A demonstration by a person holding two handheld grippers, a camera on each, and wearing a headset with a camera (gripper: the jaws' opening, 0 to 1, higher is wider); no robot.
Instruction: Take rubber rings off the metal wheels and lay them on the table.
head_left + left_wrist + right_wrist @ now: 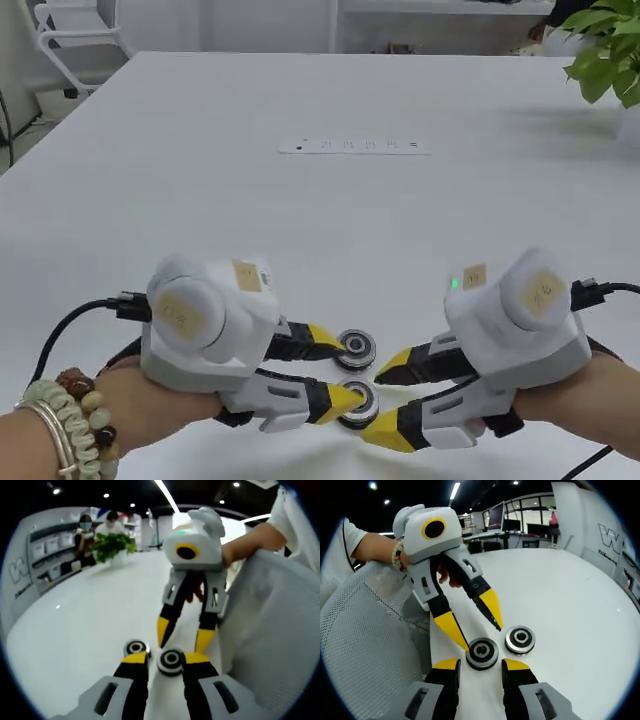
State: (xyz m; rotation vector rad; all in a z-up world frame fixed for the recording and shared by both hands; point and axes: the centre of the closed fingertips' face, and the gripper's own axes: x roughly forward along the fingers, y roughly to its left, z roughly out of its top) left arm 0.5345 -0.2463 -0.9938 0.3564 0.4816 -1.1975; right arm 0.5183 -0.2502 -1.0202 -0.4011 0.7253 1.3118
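Lying between gaping, empty left tool (347,371) and right tool (378,404): one ringed wheel (361,401).

Two metal wheels (482,653) (520,640), black rubber rings (495,655) fitted, lie flat side by side.

A big letter "W" stands on the white wall panel (612,537) at the right of the right gripper view; the smaller line under it is too blurred to read. Another "W" marks the curved wall (15,571) in the left gripper view. The white strip (355,147) on the table (200,180) bears tiny dark marks, illegible, as are the tan stickers on the left gripper (350,372) and right gripper (370,405)
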